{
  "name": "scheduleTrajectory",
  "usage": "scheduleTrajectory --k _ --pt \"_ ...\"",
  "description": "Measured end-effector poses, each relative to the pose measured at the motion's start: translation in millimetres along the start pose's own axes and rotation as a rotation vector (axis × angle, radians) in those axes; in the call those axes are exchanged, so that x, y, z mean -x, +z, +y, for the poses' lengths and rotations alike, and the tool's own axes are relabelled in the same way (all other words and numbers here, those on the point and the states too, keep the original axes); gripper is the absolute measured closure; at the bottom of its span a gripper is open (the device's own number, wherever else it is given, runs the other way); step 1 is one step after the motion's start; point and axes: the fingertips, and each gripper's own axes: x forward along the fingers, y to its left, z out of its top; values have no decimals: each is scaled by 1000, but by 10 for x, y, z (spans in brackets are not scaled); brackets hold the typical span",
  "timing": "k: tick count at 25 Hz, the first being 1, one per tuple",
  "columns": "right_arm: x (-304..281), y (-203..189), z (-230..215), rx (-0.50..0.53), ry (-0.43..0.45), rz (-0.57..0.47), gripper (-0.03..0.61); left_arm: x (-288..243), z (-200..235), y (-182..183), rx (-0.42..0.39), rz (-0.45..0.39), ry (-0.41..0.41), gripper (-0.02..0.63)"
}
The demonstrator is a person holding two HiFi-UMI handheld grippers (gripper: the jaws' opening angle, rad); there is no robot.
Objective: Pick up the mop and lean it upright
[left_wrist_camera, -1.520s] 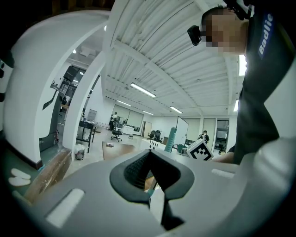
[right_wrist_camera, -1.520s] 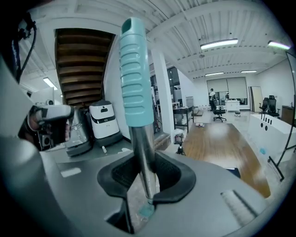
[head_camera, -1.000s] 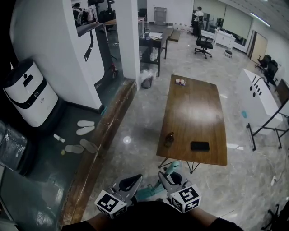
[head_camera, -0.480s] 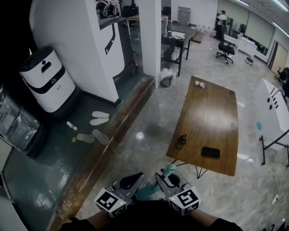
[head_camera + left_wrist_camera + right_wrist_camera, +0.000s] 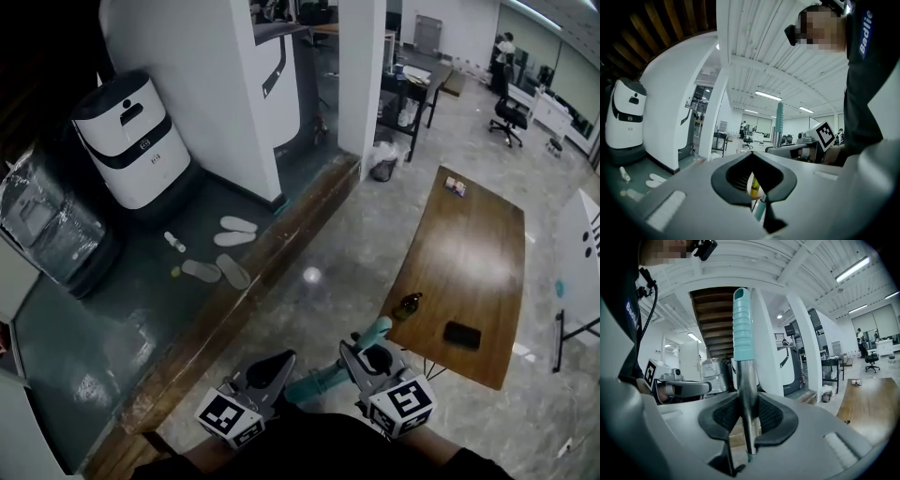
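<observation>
The mop's pole stands nearly upright in the right gripper view, a ribbed teal grip (image 5: pixel 741 319) above a bare metal shaft (image 5: pixel 747 404). My right gripper (image 5: pixel 749 418) is shut on that shaft just under the grip. In the head view the teal grip tip (image 5: pixel 378 328) rises above the right gripper (image 5: pixel 370 361), and a teal length of pole (image 5: pixel 317 384) runs down-left to the left gripper (image 5: pixel 272 370). In the left gripper view the left gripper (image 5: pixel 761 201) has its pads together, with a teal strip of pole (image 5: pixel 759 210) pinched at their lower tips. The mop head is hidden.
A long wooden table (image 5: pixel 469 244) with a bottle (image 5: pixel 409 304) and a phone (image 5: pixel 462 335) stands to the right. A raised wooden step edge (image 5: pixel 239 295) runs diagonally on the left, with slippers (image 5: pixel 230 248), a white robot unit (image 5: pixel 131 141) and white walls and a pillar (image 5: pixel 361 75) beyond.
Both grippers have moved together with the mop toward the step and white wall. The table has slid to the right in the head view. Neither grip has changed.
</observation>
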Motion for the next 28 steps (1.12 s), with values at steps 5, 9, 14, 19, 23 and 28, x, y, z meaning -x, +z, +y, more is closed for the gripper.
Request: scheduleTrajectory --k 5,9,14,19,23,28 --pt "-455 164 -166 2 -66 7 483 -180 524 15 42 -28 -51 594" --pt "-842 268 -406 -14 -186 26 482 -368 1120 116 70 -47 -124 594" --pt "-1295 398 -752 -41 -357 28 482 -553 1947 304 70 -59 -201 594" --pt "-1804 610 -975 -20 -432 23 483 -717 2547 394 56 -27 -227 594" --pt "-2199 764 -1149 -7 -431 10 483 -902 2845 447 59 -25 -244 594" --pt "-2608 875 -1471 -9 -403 -16 483 -1256 3120 483 44 10 -235 594"
